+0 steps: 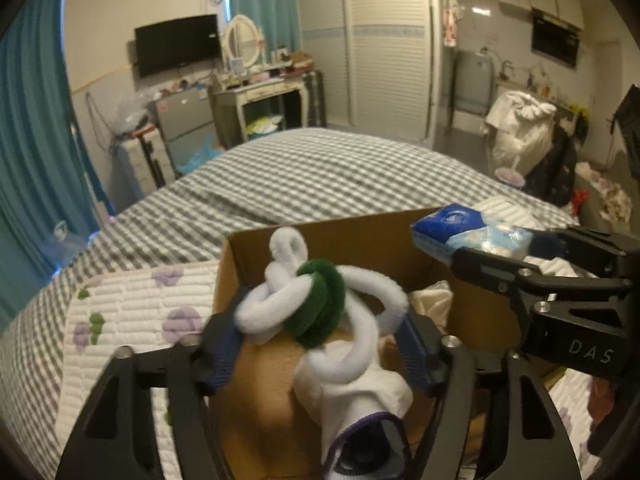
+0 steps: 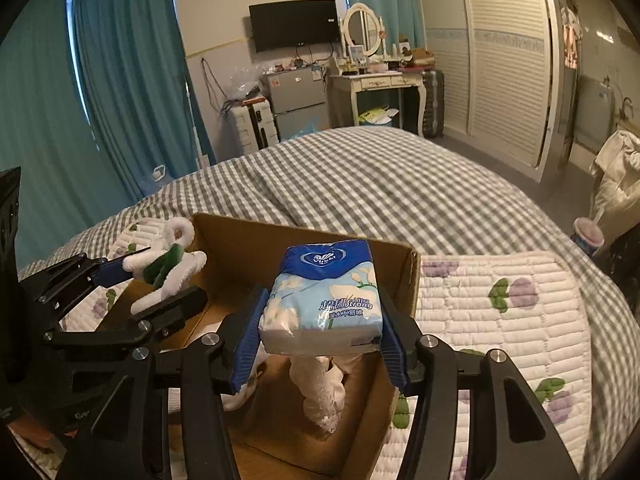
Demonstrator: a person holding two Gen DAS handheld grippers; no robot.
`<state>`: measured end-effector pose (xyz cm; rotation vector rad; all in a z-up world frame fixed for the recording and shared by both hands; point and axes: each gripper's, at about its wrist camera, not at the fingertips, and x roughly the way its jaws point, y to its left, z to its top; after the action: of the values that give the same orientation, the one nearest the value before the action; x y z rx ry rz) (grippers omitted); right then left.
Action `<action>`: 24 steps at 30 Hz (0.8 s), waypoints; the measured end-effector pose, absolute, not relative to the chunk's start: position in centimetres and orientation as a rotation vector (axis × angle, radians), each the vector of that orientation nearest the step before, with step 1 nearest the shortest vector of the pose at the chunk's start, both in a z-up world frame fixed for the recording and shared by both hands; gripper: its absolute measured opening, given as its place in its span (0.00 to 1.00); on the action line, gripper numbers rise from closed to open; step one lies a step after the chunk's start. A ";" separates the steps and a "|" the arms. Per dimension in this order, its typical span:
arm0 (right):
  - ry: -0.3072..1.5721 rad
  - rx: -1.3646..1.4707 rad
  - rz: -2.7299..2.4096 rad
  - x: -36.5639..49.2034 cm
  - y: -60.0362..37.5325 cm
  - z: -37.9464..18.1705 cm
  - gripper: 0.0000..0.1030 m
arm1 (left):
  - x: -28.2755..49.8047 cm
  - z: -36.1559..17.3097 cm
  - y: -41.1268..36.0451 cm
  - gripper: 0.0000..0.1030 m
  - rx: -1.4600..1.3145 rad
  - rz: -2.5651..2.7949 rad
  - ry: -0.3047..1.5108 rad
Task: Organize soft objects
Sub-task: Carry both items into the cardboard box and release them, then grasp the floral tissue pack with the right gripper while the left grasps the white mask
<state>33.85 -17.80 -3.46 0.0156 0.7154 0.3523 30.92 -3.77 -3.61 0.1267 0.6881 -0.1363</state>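
An open cardboard box sits on a quilted floral mat on the bed. My left gripper is shut on a white and green knotted plush toy and holds it over the box's left side. My right gripper is shut on a blue tissue pack and holds it above the box. White soft items lie inside the box.
The quilted floral mat lies on a grey checked bedspread. Beyond the bed stand a small fridge, a dressing table, teal curtains and a slatted wardrobe.
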 end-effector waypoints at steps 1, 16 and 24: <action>0.715 0.012 0.342 33.8 -17.9 -3.4 0.55 | 30.8 -3.4 -3.6 0.83 0.121 -0.117 0.687; 0.552 -0.020 0.298 23.6 -21.7 10.6 0.83 | 20.2 10.0 -2.8 0.91 0.066 -0.061 0.534; 0.503 -0.073 0.360 14.0 -21.2 16.0 0.96 | 11.1 13.9 -2.5 1.00 0.102 0.002 0.461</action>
<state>13.96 -21.23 16.01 -0.0733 0.5035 0.3604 11.11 -2.52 13.90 0.1024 0.4613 0.0023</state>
